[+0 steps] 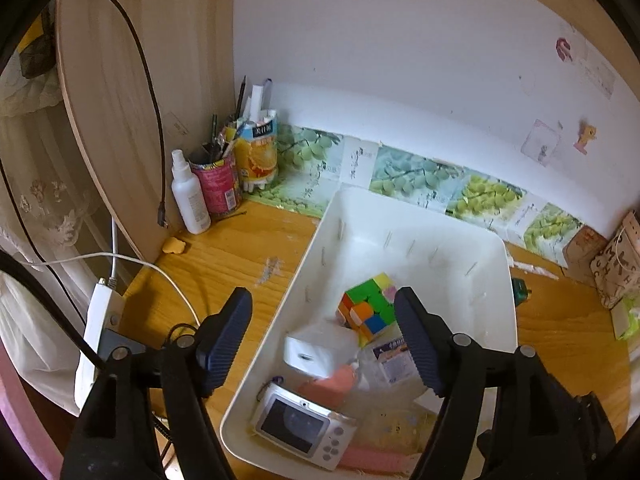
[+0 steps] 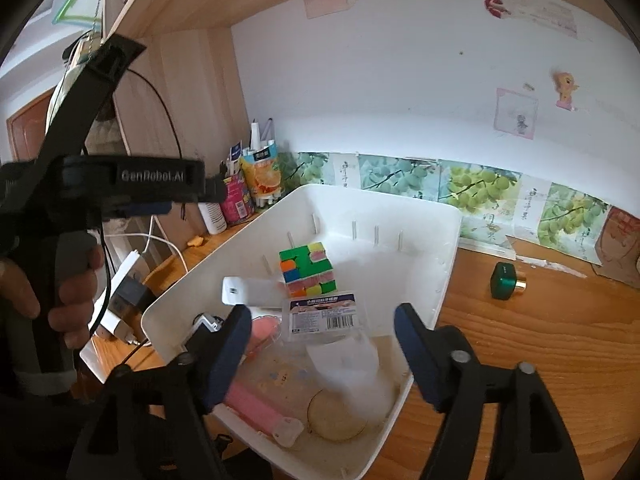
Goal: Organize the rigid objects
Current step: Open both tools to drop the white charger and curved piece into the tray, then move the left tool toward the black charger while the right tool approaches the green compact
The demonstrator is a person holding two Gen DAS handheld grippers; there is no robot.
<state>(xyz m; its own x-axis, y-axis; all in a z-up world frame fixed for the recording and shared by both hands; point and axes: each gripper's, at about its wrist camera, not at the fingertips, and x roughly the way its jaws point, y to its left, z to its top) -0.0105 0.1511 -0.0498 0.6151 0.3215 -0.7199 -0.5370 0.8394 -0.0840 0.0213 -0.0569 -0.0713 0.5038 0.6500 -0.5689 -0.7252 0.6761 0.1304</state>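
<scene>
A white plastic bin sits on the wooden desk and fills the centre and lower part of both views. Inside it, a multicoloured puzzle cube rests near the middle of the bin floor. Just left of and below the cube in the left wrist view lies a white charger block, and below that, near the bottom edge, a small silver digital camera lies screen up. A clear flat box with a barcode label lies just below the cube in the right wrist view. A pink bar-shaped item lies along the lower left wall of the bin, and a round tan disc rests on the floor near the lower corner. A translucent wrapper near the disc is too blurred to identify. The left hand-held gripper hangs over the bin with its fingers apart and nothing between the pads. The right hand-held gripper likewise stands with its fingers apart over the near corner of the bin, gripping nothing. At the upper left of the left wrist view, two printed pen cups hold pens and brushes, with a white spray bottle just beside them. A green and gold cylindrical object lies on the desk at centre right of the right wrist view, outside the bin. A hand grips the other tool's handle at far left.
</scene>
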